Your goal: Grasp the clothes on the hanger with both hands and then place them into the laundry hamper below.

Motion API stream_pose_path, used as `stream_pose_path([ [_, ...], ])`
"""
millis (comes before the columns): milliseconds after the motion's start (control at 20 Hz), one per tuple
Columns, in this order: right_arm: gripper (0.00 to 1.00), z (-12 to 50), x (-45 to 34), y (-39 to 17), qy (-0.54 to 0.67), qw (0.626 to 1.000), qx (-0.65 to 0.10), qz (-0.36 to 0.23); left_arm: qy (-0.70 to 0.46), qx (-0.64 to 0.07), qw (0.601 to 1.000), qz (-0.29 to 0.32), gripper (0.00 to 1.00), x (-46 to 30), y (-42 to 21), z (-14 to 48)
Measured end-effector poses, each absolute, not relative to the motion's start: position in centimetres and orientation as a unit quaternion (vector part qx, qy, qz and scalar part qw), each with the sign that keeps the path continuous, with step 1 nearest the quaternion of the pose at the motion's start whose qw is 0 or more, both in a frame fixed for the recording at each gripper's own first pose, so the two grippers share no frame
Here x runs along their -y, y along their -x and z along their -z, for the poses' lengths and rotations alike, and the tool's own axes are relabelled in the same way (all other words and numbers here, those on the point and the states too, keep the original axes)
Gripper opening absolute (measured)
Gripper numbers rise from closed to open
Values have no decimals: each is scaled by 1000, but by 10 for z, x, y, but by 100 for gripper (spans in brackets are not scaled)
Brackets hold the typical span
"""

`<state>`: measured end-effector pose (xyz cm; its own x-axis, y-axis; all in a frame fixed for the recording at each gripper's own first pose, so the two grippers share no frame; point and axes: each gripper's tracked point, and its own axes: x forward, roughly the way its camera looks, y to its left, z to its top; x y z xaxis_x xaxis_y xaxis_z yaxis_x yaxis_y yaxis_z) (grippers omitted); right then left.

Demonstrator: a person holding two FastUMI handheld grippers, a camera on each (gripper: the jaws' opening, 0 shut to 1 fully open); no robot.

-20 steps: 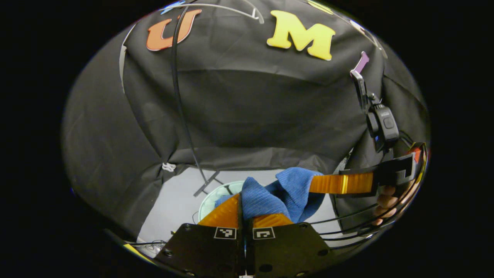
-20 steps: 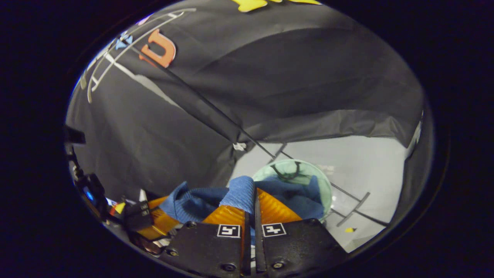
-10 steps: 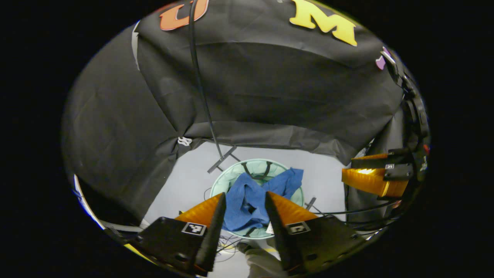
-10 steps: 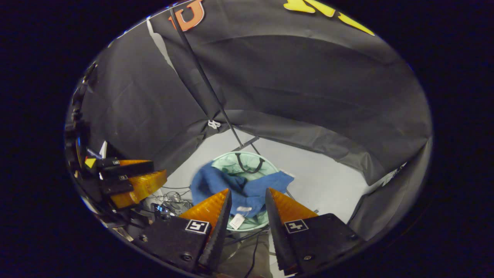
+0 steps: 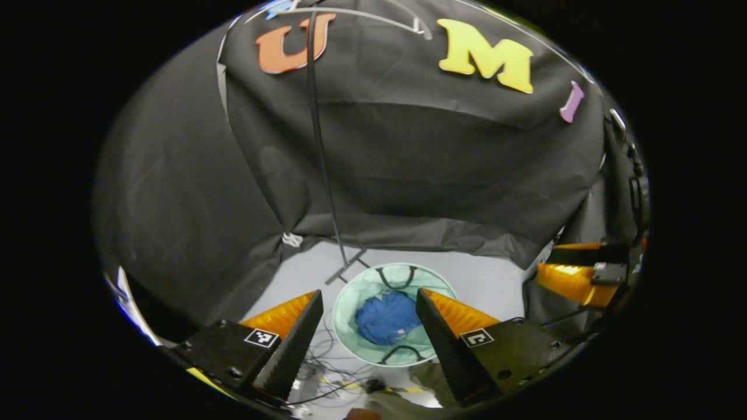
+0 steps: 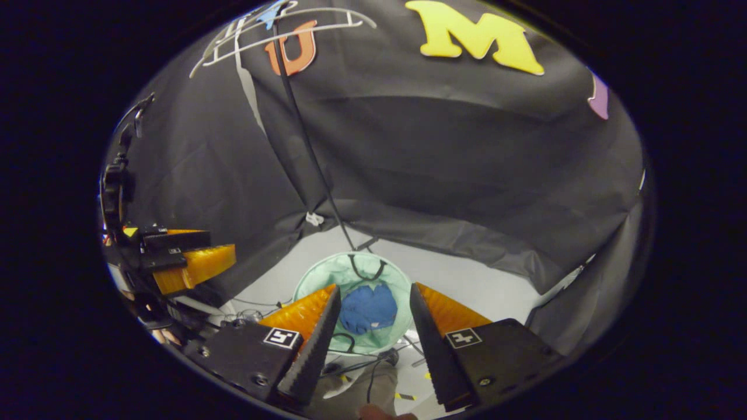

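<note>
Blue clothes [image 5: 386, 317] in hamper [image 5: 350, 291]; hanger [image 6: 280, 29] in right gripper view

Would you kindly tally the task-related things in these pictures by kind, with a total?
Blue garment, lying in the hamper: 1
Mint-green laundry hamper: 1
White hanger, bare, up on the rack pole: 1
Open claws: 2, the left claw and the right claw
Total: 5

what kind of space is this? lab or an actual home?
Looks like a staged recording booth, not a home: black cloth wall draped all round, bare pale floor with loose cables, and one mint laundry hamper holding a blue garment below the open tongs.
</note>
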<state>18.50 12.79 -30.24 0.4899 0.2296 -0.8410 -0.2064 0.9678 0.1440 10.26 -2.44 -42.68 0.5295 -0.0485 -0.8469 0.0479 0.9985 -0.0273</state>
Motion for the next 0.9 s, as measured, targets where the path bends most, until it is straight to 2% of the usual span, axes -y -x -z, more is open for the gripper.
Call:
stream_pose_path([
  [150, 77, 276, -124, -191, -15, 896, -434, -89, -30, -434, 898, 70, 100, 32, -111, 393],
  [200, 77, 265, -124, -188, -24, 906, -415, -78, -40, -411, 907, 80, 97, 33, -116, 377],
  [450, 77, 188, -111, -153, -44, 952, -303, -9, -40, -288, 946, 146, 98, 55, -126, 298],
  [500, 77, 179, -106, -145, -43, 959, -280, 12, -43, -263, 952, 151, 98, 57, -131, 283],
  [700, 89, 181, -85, -116, -53, 973, -213, 70, -39, -203, 964, 165, 96, 69, -132, 239],
  [800, 87, 177, -65, -110, -49, 978, -182, 89, -28, -179, 970, 165, 96, 73, -126, 207],
  [900, 92, 166, -46, -107, -42, 983, -156, 92, -13, -153, 975, 160, 96, 82, -112, 170],
])
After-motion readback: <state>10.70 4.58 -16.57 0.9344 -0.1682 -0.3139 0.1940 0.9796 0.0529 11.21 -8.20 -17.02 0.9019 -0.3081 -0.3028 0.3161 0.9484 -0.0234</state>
